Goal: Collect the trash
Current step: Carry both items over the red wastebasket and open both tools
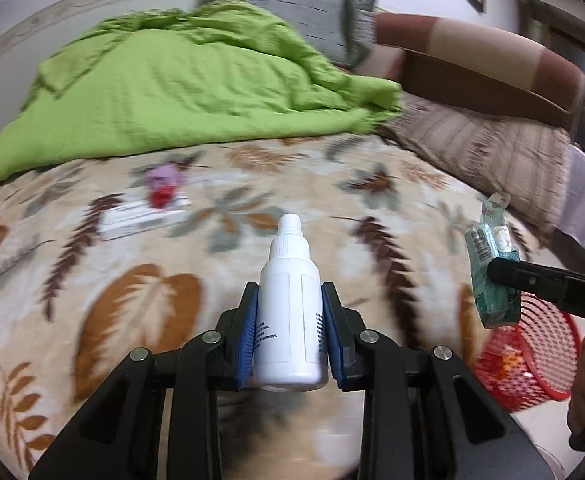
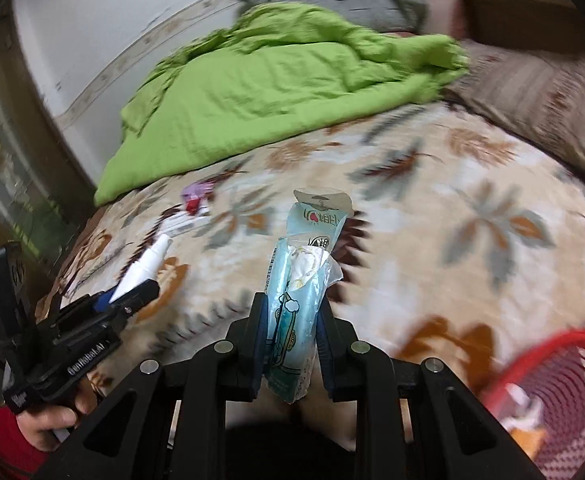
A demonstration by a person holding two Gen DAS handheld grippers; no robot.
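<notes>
Left tongs: I grip white bottle
Right tongs: I grip tissue packet
Red basket, four o'clock: some trash inside
Left: purple wrapper, eleven o'clock on the bed

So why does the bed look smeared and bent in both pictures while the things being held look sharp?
Left wrist view: the bottle in the left tool is crisp, while the bedspread and green blanket streak with motion blur and curve from the fisheye lens. Right wrist view: the packet stays fairly sharp; the red basket smears.
</notes>
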